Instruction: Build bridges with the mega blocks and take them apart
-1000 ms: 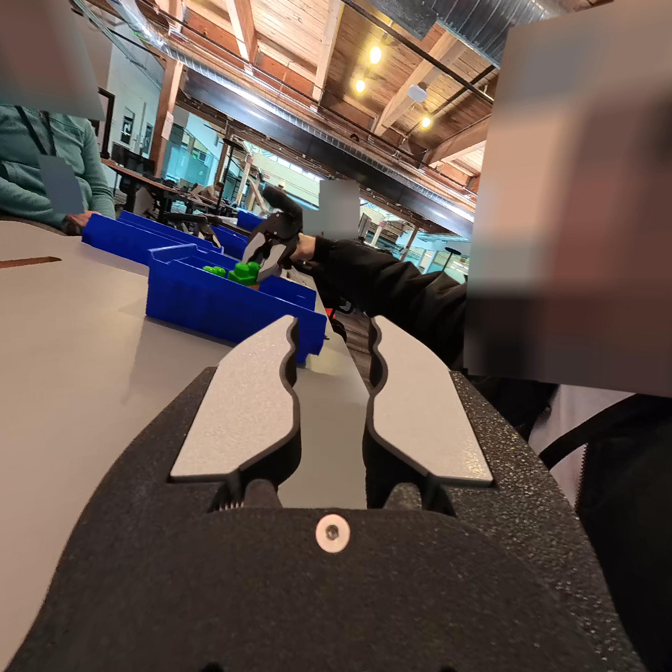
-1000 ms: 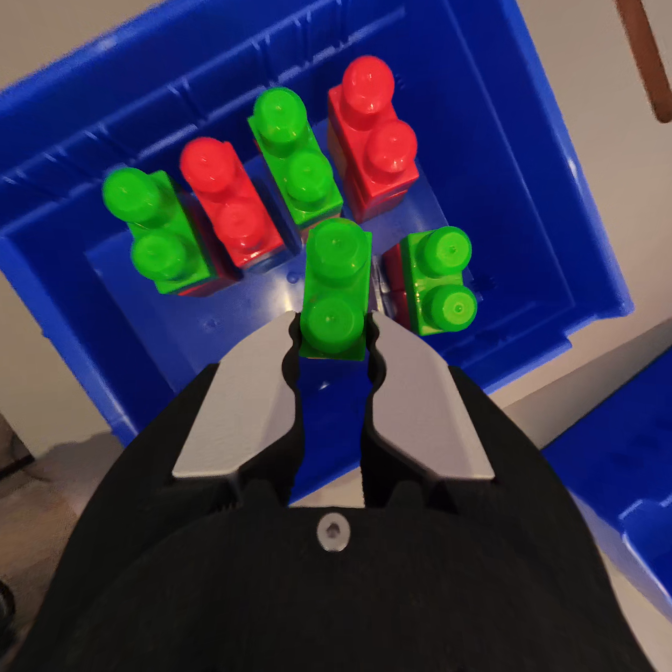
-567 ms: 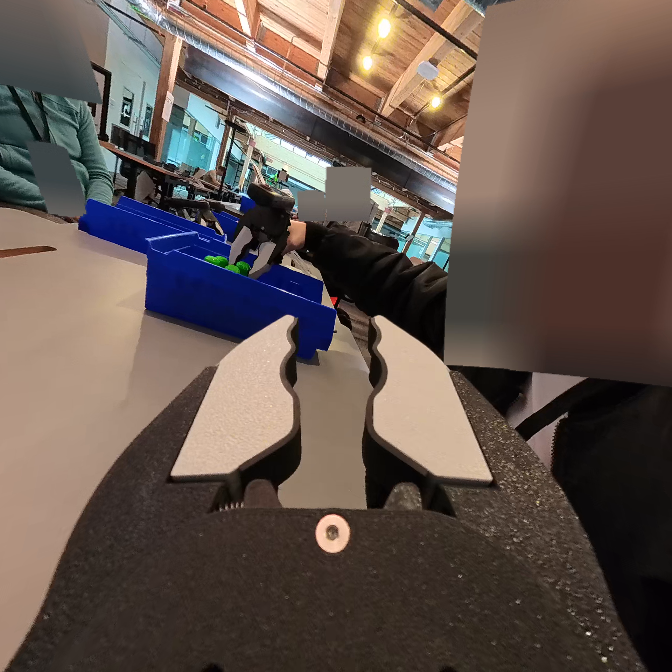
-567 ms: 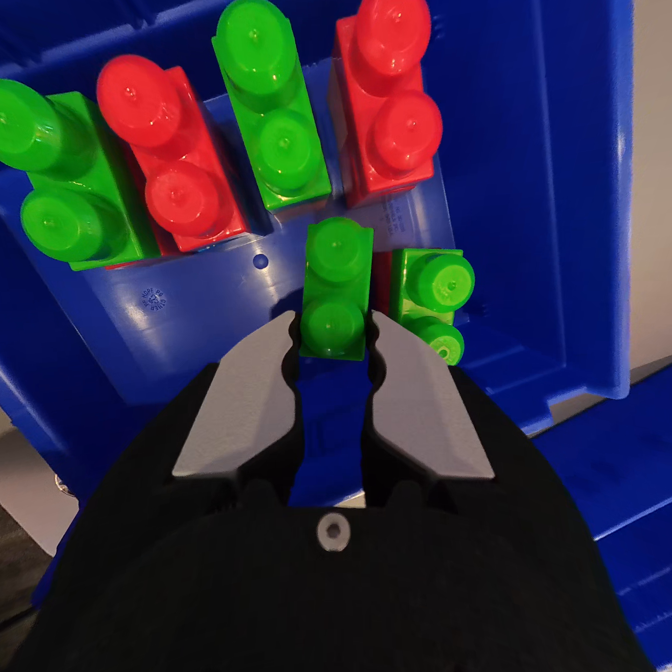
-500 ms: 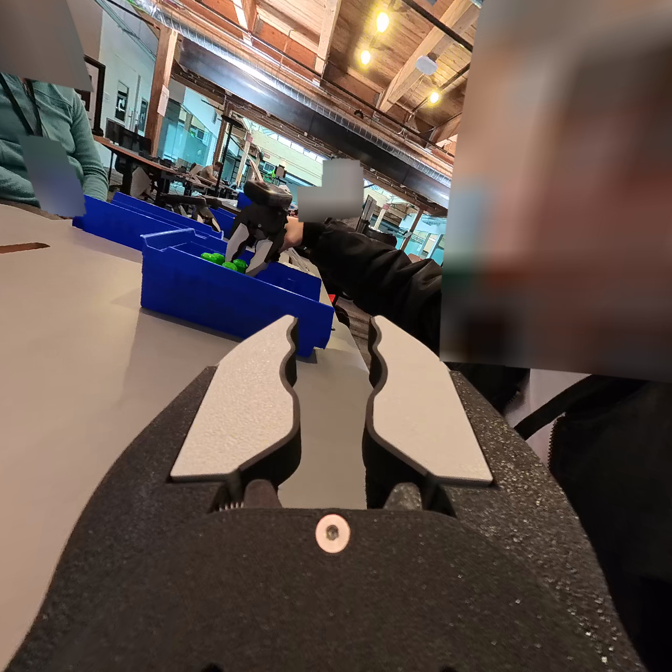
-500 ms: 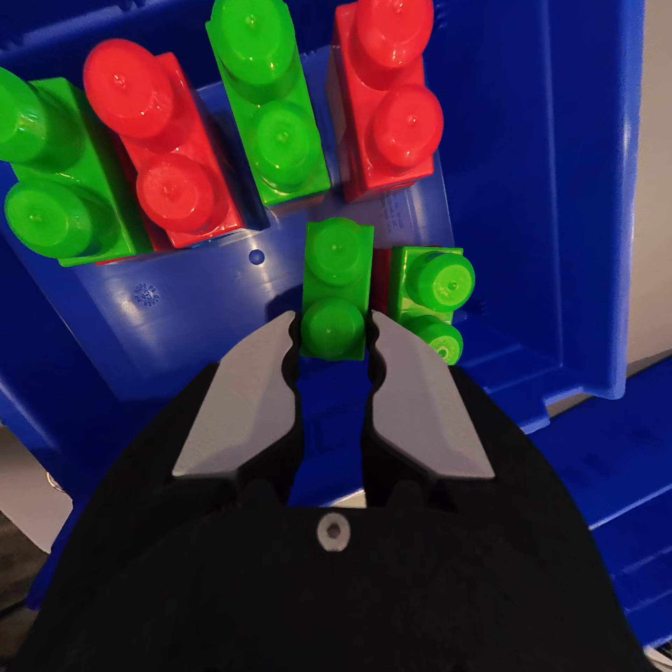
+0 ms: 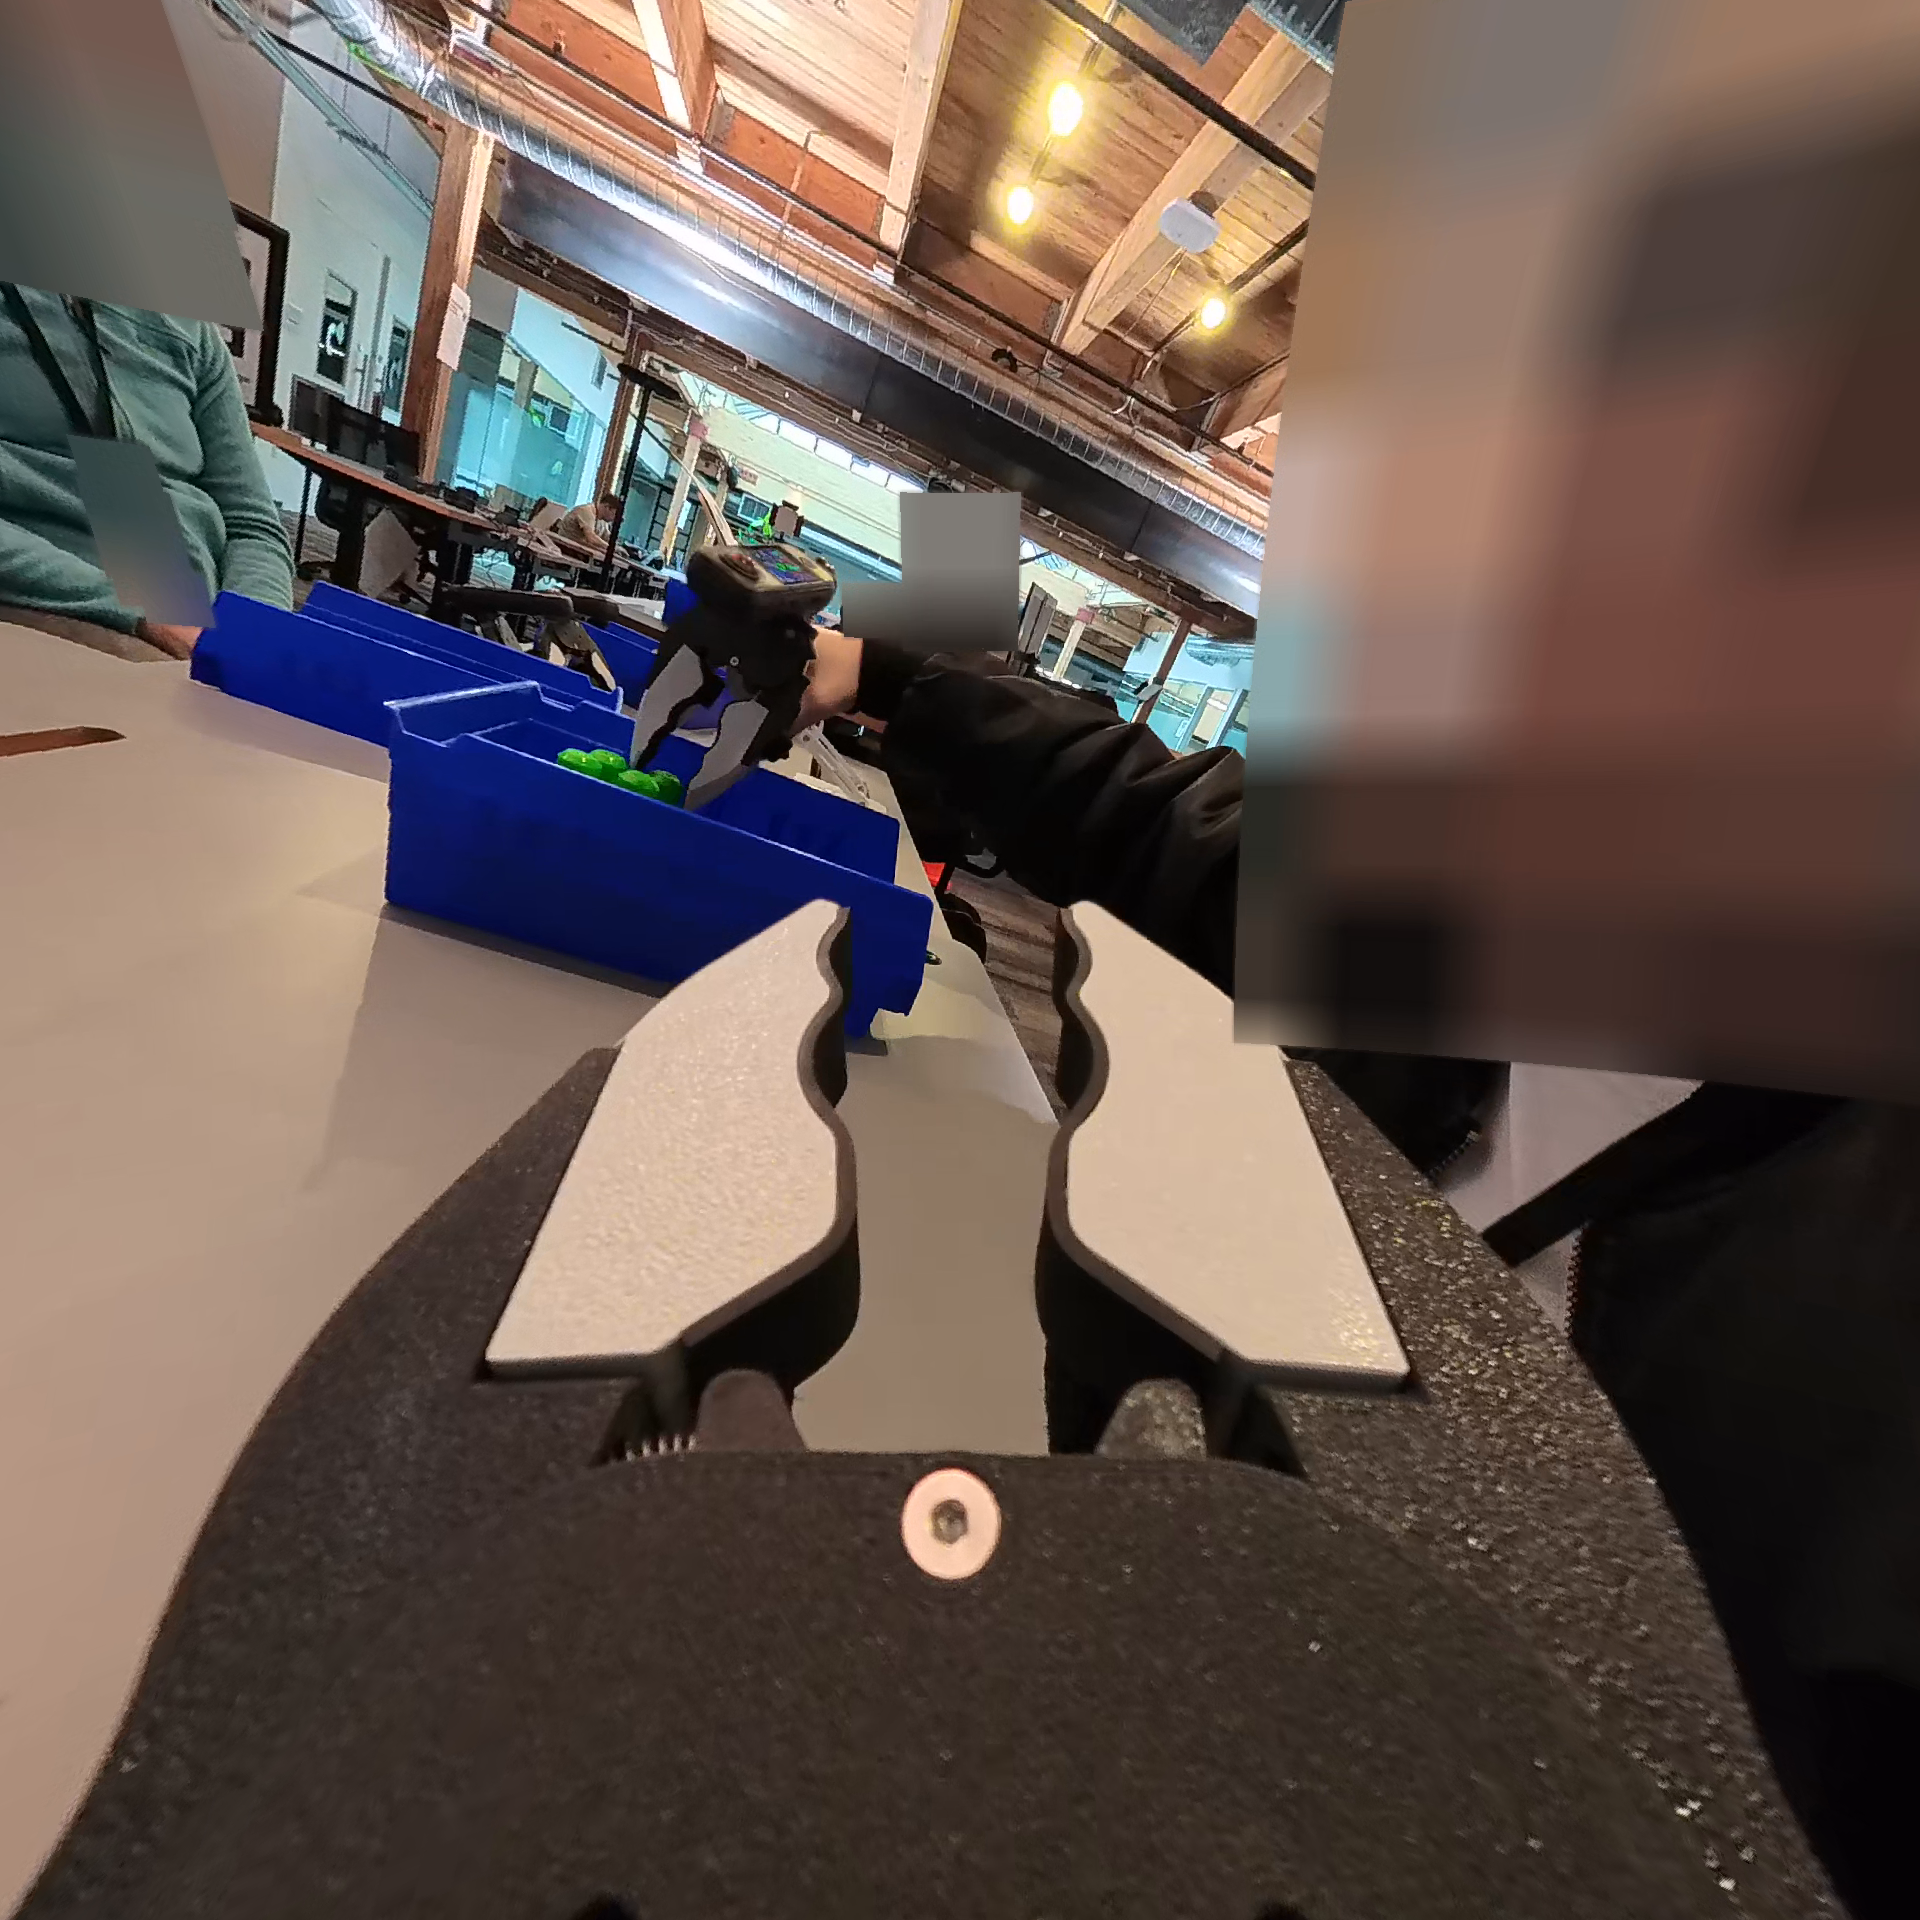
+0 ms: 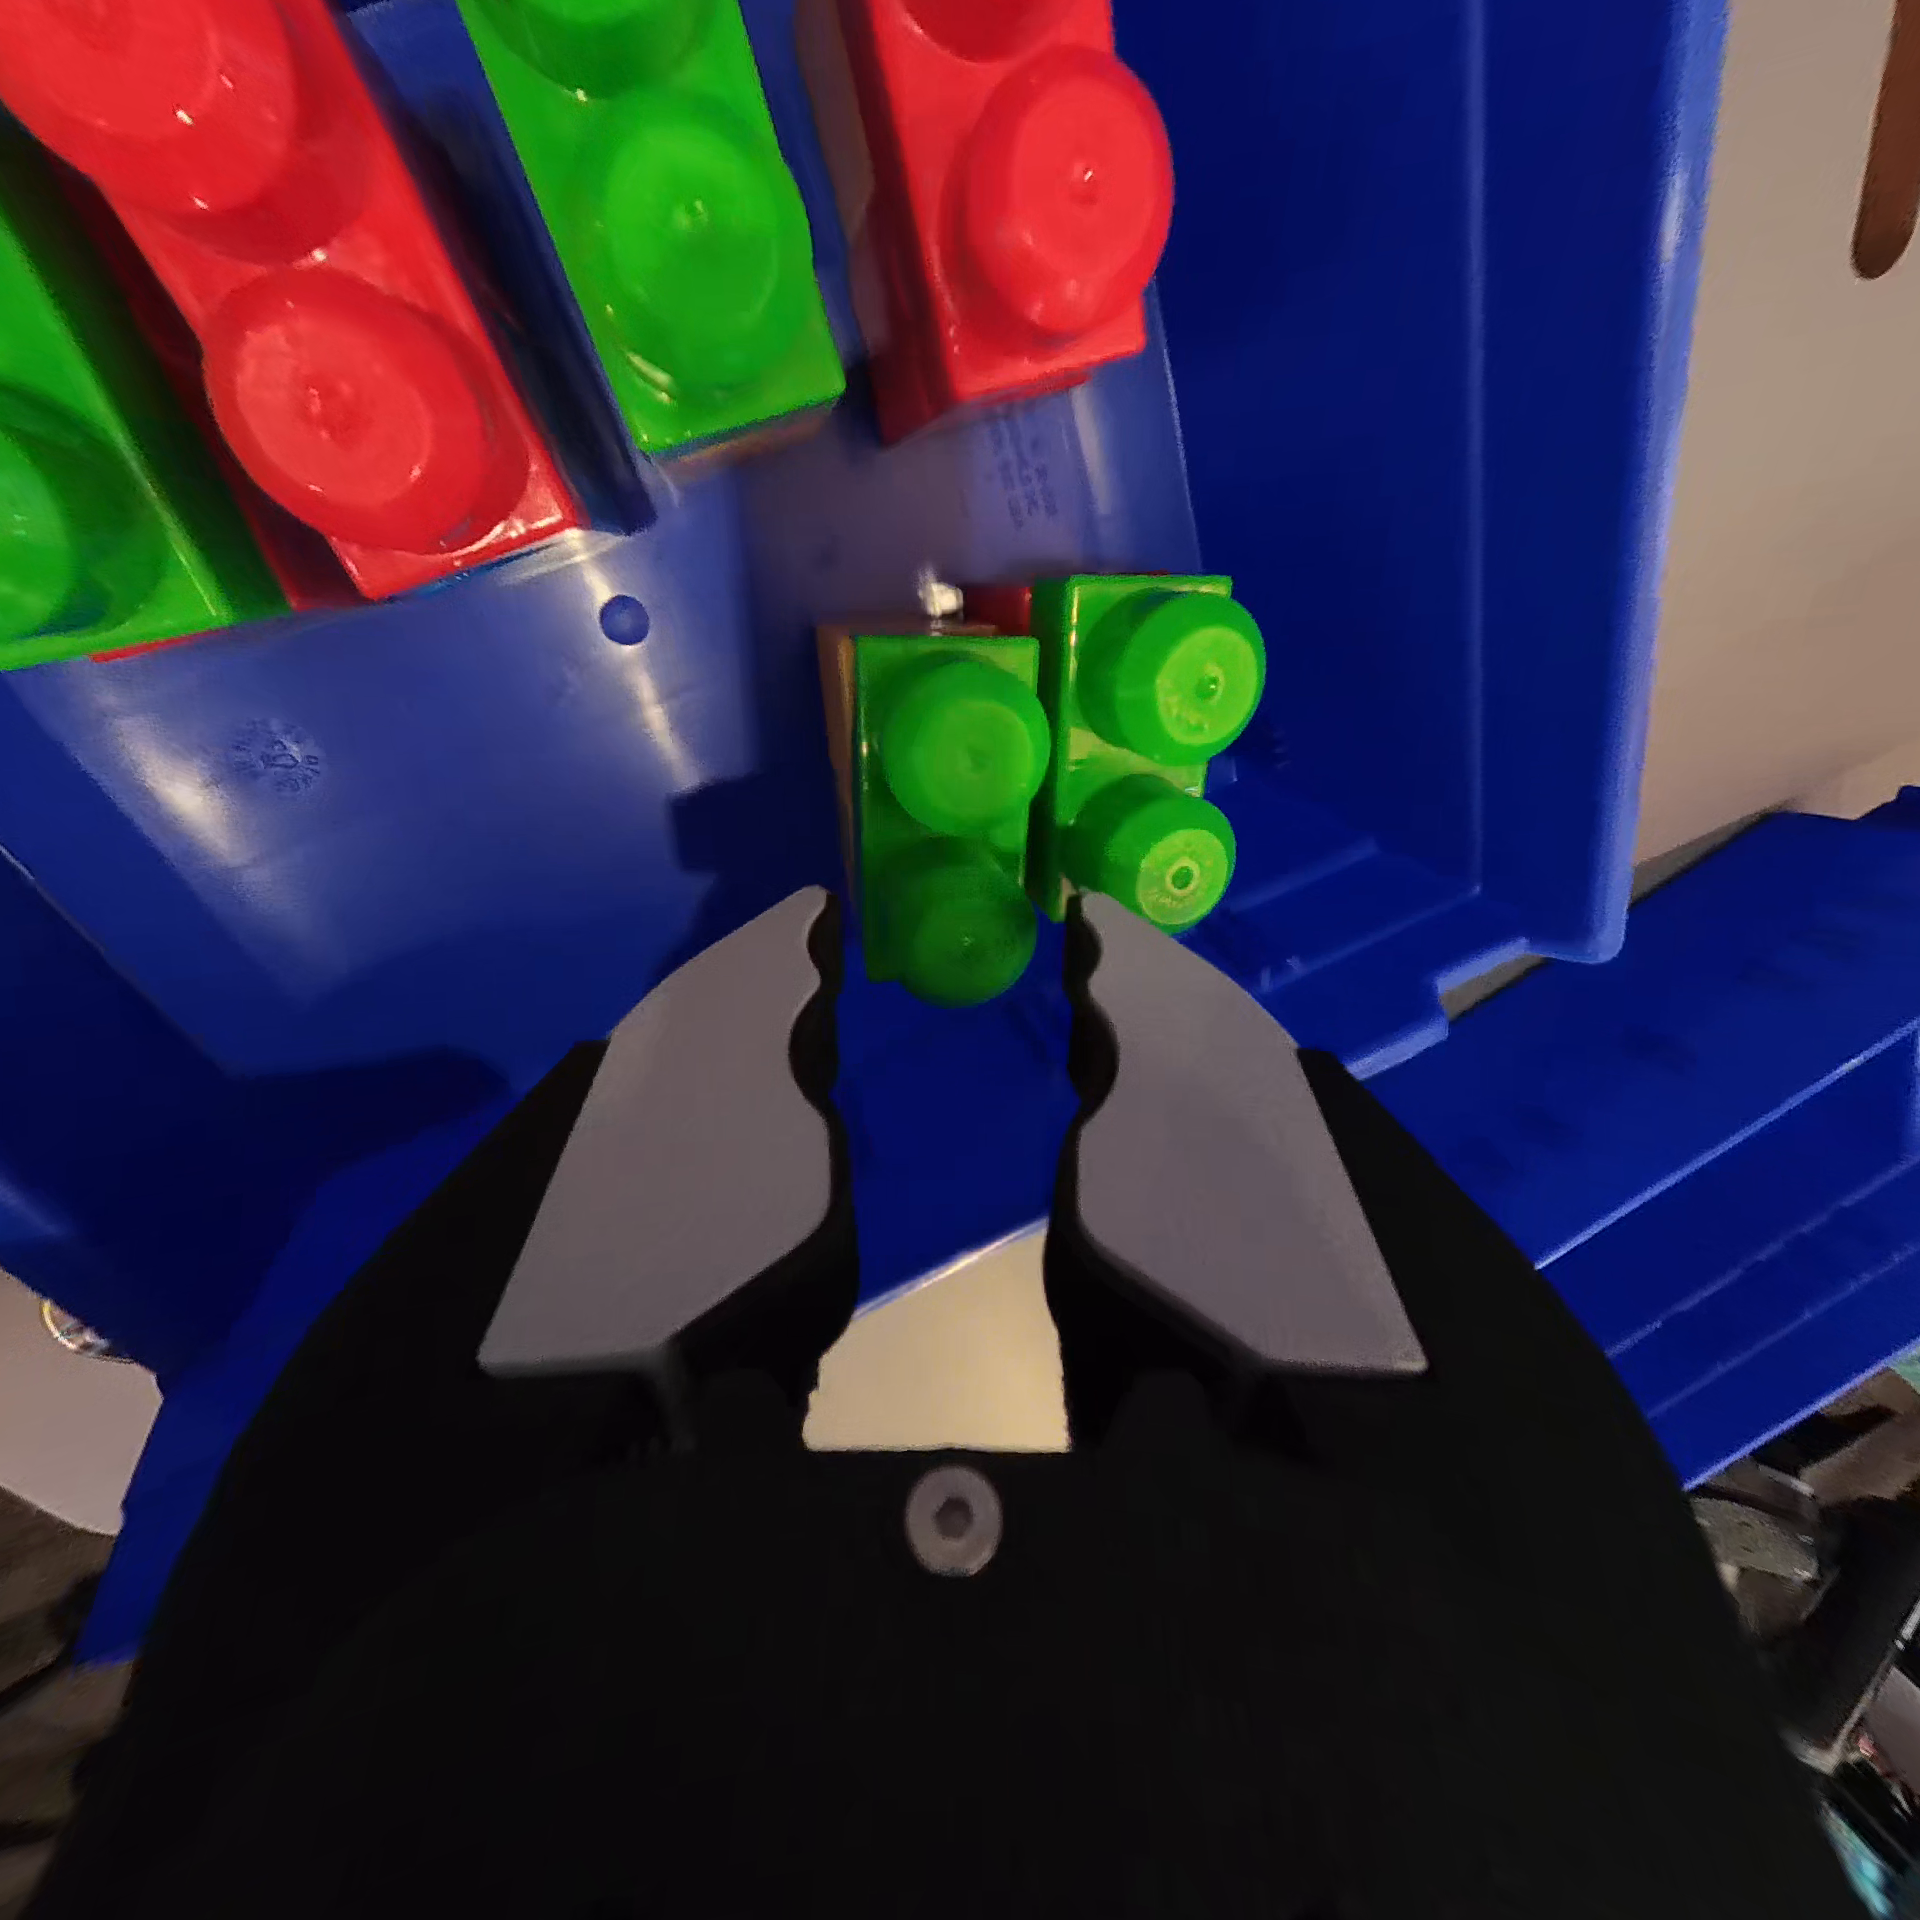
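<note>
Hiding behind the green block [image 8: 951, 821], something red, indistinct.

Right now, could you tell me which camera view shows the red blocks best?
The right wrist view: two red blocks stand large and close in the blue bin. The left wrist view shows only that bin's wall and green tops; no red appears.

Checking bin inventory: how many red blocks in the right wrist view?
2 red plastic two-stud blocks in the blue plastic bin: upper left, top centre-right. More may sit hidden beneath the green ones.
</note>
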The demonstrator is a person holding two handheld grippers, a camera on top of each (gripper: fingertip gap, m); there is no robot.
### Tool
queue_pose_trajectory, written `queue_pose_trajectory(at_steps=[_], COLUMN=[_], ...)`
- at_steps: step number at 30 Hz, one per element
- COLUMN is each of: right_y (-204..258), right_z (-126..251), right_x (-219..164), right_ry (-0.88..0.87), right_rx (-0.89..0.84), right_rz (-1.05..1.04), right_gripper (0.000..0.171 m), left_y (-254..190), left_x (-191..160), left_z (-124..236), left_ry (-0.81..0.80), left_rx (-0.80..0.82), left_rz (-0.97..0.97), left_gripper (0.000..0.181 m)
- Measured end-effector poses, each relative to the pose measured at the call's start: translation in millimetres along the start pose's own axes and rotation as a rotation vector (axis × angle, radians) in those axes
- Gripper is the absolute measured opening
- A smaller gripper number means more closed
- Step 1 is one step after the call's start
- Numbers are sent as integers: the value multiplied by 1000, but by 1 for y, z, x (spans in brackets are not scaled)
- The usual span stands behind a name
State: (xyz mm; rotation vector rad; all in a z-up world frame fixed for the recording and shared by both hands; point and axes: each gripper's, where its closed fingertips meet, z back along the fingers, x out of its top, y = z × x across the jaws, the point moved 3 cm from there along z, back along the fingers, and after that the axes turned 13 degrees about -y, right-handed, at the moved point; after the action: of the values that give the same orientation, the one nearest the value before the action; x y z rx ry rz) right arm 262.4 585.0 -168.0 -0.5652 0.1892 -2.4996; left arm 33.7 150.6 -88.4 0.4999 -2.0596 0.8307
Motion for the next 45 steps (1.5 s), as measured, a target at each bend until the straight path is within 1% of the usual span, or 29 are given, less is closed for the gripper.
queue_pose_trajectory(at_steps=[3, 5, 7, 9, 11, 13, 15, 16, 18, 19, 21, 23, 25, 27, 30, 31, 32, 33, 35, 36, 37, 39, 40, 42, 43, 45], right_y=[1, 5, 11, 25, 42, 63, 87, 99, 127, 141, 167, 191, 213, 232, 254, 259, 263, 266, 270, 271, 272, 271, 271, 269, 268, 268], right_z=[15, 32, 53, 75, 93, 107, 110, 108, 100, 93, 78, 60, 43, 26, 2, -4, -10, -16, -28, -32, -34, -34, -32, -26, -23, -15], right_x=[10, 23, 45, 74, 108, 145, 183, 203, 243, 263, 305, 346, 383, 414, 448, 456, 463, 470, 480, 484, 488, 495, 498, 501, 502, 502], right_ry=[-113, -229, -379, -560, -736, -901, -999, -1029, -1074, -1091, -1121, -1127, -1143, -1149, -1150, -1152, -1154, -1148, -1123, -1115, -1113, -1111, -1112, -1113, -1116, -1117], right_rx=[-32, -66, -103, -97, -67, -17, 48, 83, 182, 225, 321, 400, 481, 556, 621, 634, 638, 634, 631, 635, 639, 645, 647, 635, 625, 615], right_rz=[-31, -50, -75, -114, -156, -182, -200, -200, -167, -153, -118, -107, -107, -117, -116, -113, -106, -100, -97, -101, -112, -133, -139, -141, -139, -134], right_gripper=[37, 34, 35, 35, 39, 39, 42, 42, 50, 50, 47, 48, 39, 35, 16, 6, 0, 0, 0, 0, 2, 5, 5, 5, 5, 5], left_y=[-3, -3, -4, -7, -10, -12, -19, -23, -35, -41, -56, -75, -103, -131, -157, -161, -163, -163, -150, -137, -122, -86, -66, -31, -17, 8], left_x=[3, 7, 12, 19, 23, 20, 10, 5, -3, -4, -1, 8, 25, 46, 82, 93, 104, 116, 137, 146, 150, 147, 144, 135, 128, 121], left_z=[2, 7, 13, 21, 31, 41, 53, 60, 78, 89, 114, 145, 176, 213, 284, 307, 327, 345, 372, 381, 387, 391, 393, 397, 400, 412], left_ry=[-9, -19, -33, -52, -48, -5, 52, 73, 83, 78, 43, -1, -44, -61, 5, 40, 64, 86, 131, 159, 197, 302, 344, 451, 540, 737], left_rx=[-3, 5, 24, 44, 91, 176, 241, 274, 335, 374, 449, 538, 607, 700, 925, 981, 1024, 1045, 1087, 1106, 1122, 1124, 1153, 1207, 1242, 1360], left_rz=[-7, -14, -33, -55, -97, -153, -205, -227, -258, -275, -312, -367, -436, -544, -687, -707, -723, -735, -724, -703, -651, -520, -468, -413, -391, -404], left_gripper=[37, 38, 38, 38, 39, 39, 39, 40, 41, 41, 41, 41, 36, 35, 34, 27, 13, 2, 0, 3, 14, 28, 43, 48, 51, 50])
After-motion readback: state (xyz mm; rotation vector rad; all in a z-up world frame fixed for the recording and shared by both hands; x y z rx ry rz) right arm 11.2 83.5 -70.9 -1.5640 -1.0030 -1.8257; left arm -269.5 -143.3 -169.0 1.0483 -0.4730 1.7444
